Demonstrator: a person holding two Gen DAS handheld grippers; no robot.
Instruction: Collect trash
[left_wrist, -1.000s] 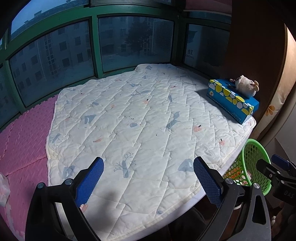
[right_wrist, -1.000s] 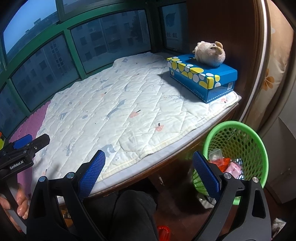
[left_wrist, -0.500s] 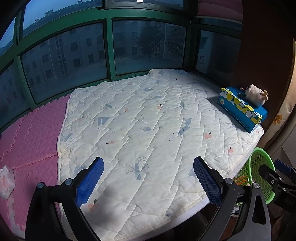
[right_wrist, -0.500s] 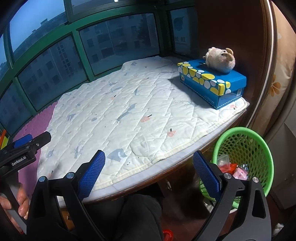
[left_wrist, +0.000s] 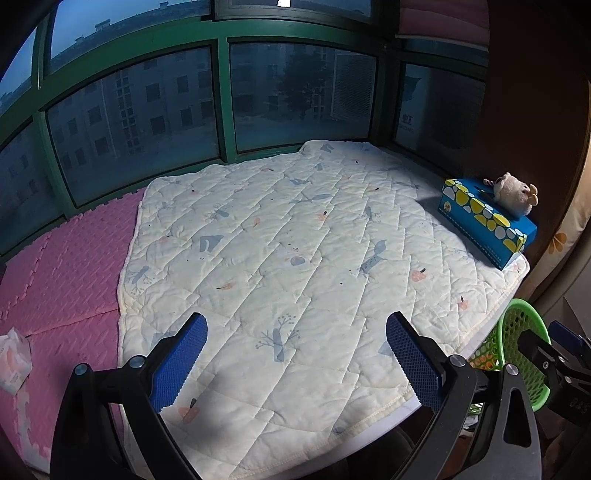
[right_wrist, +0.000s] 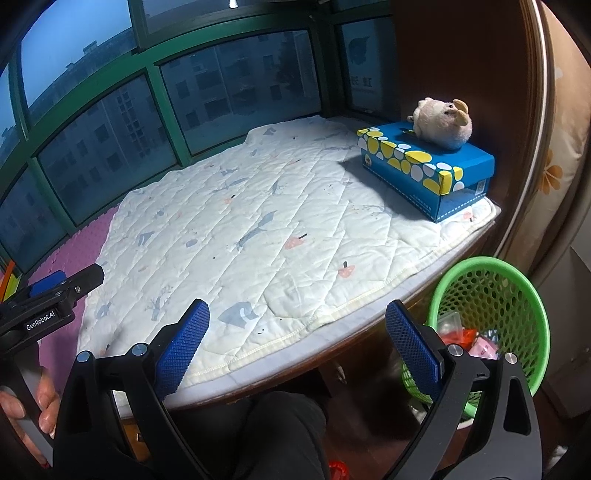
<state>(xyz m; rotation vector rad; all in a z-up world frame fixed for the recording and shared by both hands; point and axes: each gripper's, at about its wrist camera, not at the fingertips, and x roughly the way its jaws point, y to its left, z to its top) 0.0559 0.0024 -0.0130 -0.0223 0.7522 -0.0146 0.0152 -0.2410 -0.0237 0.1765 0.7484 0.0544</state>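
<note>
Bay-window platform, green-framed panes far: white quilted mat with small prints (left_wrist: 295, 258) lies bare of litter, a blue spotted tissue box (right_wrist: 424, 173) with a beige plush toy (right_wrist: 443, 123) at its far right, pink foam tiles (left_wrist: 62, 266) to the left. Green mesh plastic basket (right_wrist: 517, 280) below the near right edge already holds wrappers; one crumpled white tissue pack (left_wrist: 13, 356) on the near-left tiles looks the only piece left. Left gripper (left_wrist: 295, 354) and right gripper (right_wrist: 295, 347): both spread wide, empty, above open mat, the rounded platform edge near.
</note>
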